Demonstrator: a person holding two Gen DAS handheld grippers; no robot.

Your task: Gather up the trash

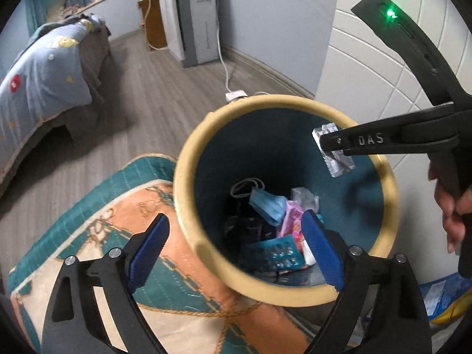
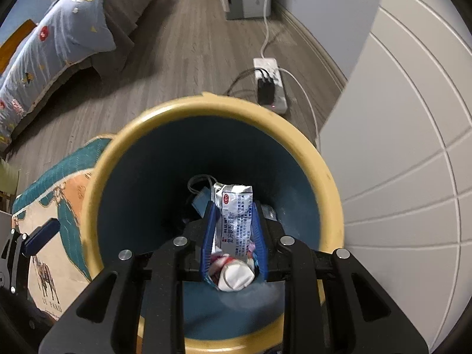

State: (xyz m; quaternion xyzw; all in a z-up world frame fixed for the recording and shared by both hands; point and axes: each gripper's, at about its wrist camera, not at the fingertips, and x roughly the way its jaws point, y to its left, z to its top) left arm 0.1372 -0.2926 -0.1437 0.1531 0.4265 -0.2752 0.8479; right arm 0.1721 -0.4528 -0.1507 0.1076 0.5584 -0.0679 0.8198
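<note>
Right gripper (image 2: 234, 236): blue fingers (image 2: 209, 236) pinching a silver medicine sachet (image 2: 236, 215) upright between them, held over the mouth of the waste bin (image 2: 206, 109). Below the sachet a crumpled white wrapper (image 2: 236, 277) shows; whether it is held too or lies in the bin, cannot tell.

Left gripper (image 1: 236, 244): fingers (image 1: 150, 244) spread wide, nothing between them. One finger stands outside the yellow rim, over the patterned blanket (image 1: 118, 206); the other hangs over the bin's opening.

Risks, as judged:
- The sachet sits toward the near side of the opening (not centred); let go with a tilt and it could strike the rim and land on the floor (image 1: 147, 94).
- The left gripper's fingers straddle the rim; a downward slip could knock or tip the bin.
- The two grippers are close, so a careless swing could make them collide.

Count:
- grippers: two
- bin: one, blue inside
- sachet in grasp: one
- in the bin: one blue face mask (image 1: 267, 206), one teal blister pack (image 1: 277, 253), one pink packet (image 1: 292, 218), other scraps unclear
- power strip (image 2: 270, 85): one
</note>
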